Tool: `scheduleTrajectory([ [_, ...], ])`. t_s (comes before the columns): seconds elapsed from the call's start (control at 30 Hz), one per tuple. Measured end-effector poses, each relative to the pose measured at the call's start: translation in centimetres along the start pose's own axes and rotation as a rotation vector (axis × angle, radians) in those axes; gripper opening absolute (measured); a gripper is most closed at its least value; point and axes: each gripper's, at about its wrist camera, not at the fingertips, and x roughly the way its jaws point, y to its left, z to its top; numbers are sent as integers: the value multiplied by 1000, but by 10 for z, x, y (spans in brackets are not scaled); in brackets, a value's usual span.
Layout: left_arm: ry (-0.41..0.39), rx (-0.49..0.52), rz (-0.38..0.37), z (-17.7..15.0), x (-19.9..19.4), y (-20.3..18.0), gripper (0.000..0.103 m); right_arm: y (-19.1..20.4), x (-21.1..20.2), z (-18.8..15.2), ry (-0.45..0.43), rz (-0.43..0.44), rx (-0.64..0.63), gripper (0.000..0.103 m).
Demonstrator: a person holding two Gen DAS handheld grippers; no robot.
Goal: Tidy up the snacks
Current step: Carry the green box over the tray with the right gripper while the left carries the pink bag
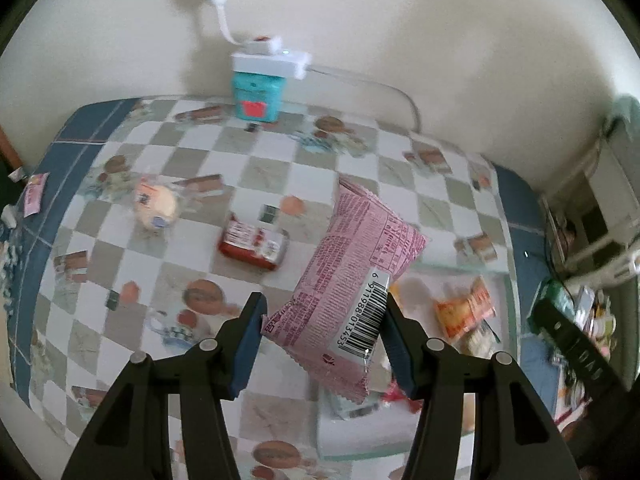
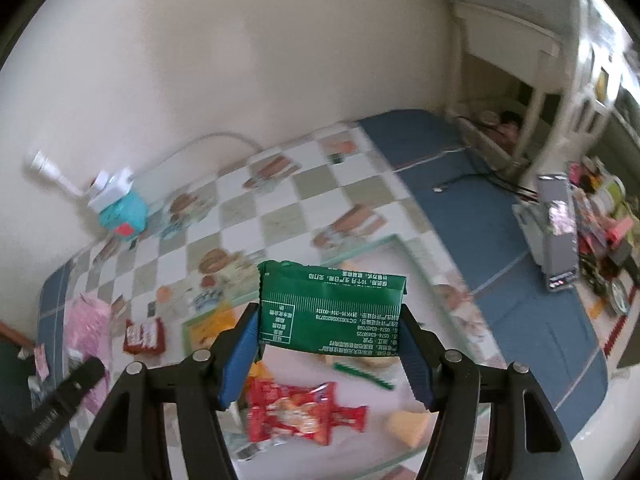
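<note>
My left gripper (image 1: 323, 309) is shut on a pink snack packet (image 1: 352, 256) with a barcode, held tilted above the checkered tablecloth (image 1: 192, 160). In the right wrist view that pink packet (image 2: 86, 320) and the left gripper show at the far left. My right gripper (image 2: 328, 315) is shut on a green snack packet (image 2: 332, 308), held by its sides over a clear tray (image 2: 396, 240). Inside the tray lie a red packet (image 2: 296, 412), an orange packet (image 2: 212, 324) and a yellow piece (image 2: 408, 426). A red pack (image 1: 254, 244) and a wrapped round bun (image 1: 156, 204) lie loose on the table.
A teal box (image 1: 258, 96) with a white power strip on top stands against the back wall, its cable trailing right. The tray's near wall (image 1: 360, 440) sits under my left gripper. Cluttered items (image 2: 600, 216) and a grey device crowd the right side; small wrappers lie at the left table edge (image 1: 34, 196).
</note>
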Motion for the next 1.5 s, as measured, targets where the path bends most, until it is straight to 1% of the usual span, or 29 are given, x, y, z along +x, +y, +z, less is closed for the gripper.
scheduleTrajectory([
  [0.17,17,63,-12,-11,7,-33,58,-22,-3,-5,3,-23,35,68],
  [0.3,31,107,-8,-21,13,-52,58,-31,3,-16,33,-36,49,68],
  [0.5,63,155,0,-39,26,-72,58,-32,25,-41,121,-43,31,68],
  [0.67,79,204,24,-49,36,-85,58,-36,45,-50,186,-58,34,68],
  [0.9,99,215,42,-51,47,-90,58,-41,58,-52,226,-71,46,68],
  [1.3,119,214,42,-52,57,-92,59,-44,63,-50,252,-97,58,69],
  [1.4,123,208,43,-52,58,-91,61,-44,67,-51,266,-103,61,70],
  [1.43,126,204,42,-52,58,-91,65,-44,68,-51,270,-108,59,71],
  [1.5,125,197,40,-51,57,-90,68,-44,70,-51,273,-117,55,74],
])
